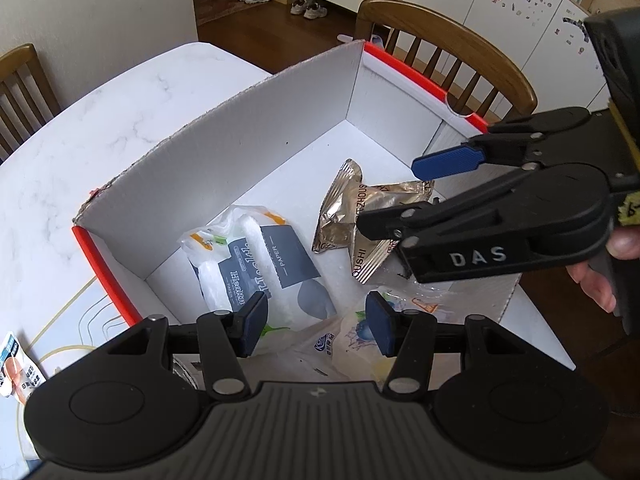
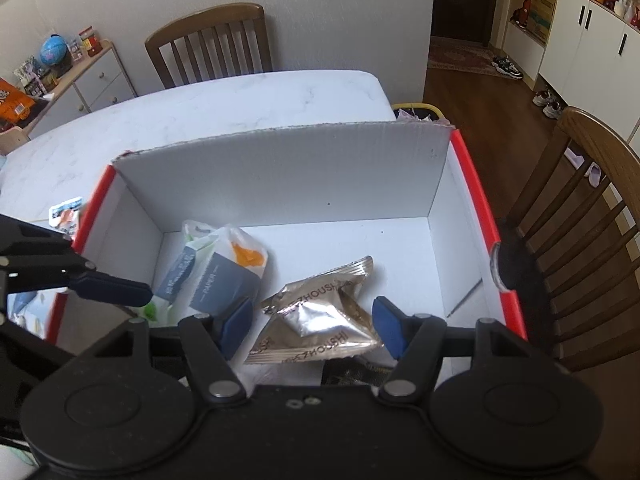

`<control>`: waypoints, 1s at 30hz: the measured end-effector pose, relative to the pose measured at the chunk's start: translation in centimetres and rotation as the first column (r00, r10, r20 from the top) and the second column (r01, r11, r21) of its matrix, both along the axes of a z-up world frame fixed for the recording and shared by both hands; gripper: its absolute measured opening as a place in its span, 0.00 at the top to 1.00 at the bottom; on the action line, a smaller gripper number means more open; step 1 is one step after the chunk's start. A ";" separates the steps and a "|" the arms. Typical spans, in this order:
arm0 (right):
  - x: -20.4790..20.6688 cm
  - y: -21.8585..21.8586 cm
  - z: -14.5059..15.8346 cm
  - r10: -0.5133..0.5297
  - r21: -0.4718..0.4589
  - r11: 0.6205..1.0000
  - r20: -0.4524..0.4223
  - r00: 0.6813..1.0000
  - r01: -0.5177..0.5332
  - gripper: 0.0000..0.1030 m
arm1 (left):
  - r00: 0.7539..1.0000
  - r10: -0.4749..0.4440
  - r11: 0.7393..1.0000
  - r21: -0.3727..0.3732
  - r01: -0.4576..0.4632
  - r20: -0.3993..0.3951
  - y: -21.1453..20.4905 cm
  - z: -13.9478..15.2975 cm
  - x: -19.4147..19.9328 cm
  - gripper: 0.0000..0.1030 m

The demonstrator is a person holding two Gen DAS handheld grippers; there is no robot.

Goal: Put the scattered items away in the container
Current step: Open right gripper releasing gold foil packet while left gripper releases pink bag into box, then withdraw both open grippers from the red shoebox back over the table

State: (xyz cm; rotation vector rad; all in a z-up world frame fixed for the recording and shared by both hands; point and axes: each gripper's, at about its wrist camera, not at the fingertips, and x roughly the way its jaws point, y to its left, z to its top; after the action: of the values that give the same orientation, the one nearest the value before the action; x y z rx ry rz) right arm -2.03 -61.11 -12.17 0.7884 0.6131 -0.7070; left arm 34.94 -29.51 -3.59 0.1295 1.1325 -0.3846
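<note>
An open cardboard box [image 1: 224, 168] with white inner walls and red rims sits on a white marble table [image 1: 100, 120], and both hand-held grippers hang over its near side, fingers pointing down into it. The left gripper [image 1: 316, 326] has its blue pads spread apart with nothing between them, poised above a clear plastic bag [image 1: 320, 344] that lies against the box's near wall. The right gripper [image 2: 312, 324] is likewise released, its pads straddling but not touching the gold foil snack packets [image 2: 320, 316] on the box floor, which suggests they have been let go there. Toward the box's left wall lie the tissue packs [image 1: 256, 264] in grey and white wrapping, partly inside a thin bag. Judging from this, most items are already tidied inside. Only the left wrist view shows one small printed packet [image 1: 16, 364] on the table outside the box's left rim clearly; in the right wrist view it is a blurred patch [image 2: 66, 212] beside that rim. The right wrist view alone shows the foil packets unobstructed, while the left view shows the right gripper from the side, reaching over the box's right wall
</note>
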 end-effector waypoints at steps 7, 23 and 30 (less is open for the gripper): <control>-1.3 0.9 1.3 -0.023 -0.014 1.000 0.024 0.999 0.024 0.34 | 0.999 -0.004 1.000 0.008 0.003 0.032 -0.1 1.1 -0.8 0.36; -3.4 3.9 2.9 -0.048 -0.066 0.996 0.059 0.997 0.052 0.25 | 0.994 0.015 0.999 -0.035 -0.011 0.110 1.2 3.8 -3.3 0.20; -4.1 5.9 4.2 -0.061 -0.083 0.994 0.082 0.995 0.068 0.25 | 0.991 0.011 0.999 -0.040 -0.006 0.137 1.9 4.7 -4.7 0.15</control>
State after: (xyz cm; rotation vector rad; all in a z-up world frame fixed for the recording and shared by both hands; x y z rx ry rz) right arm -6.15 -55.24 -7.99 0.7560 0.4840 -0.7522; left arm 30.26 -27.63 1.12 0.1142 0.9890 -0.3848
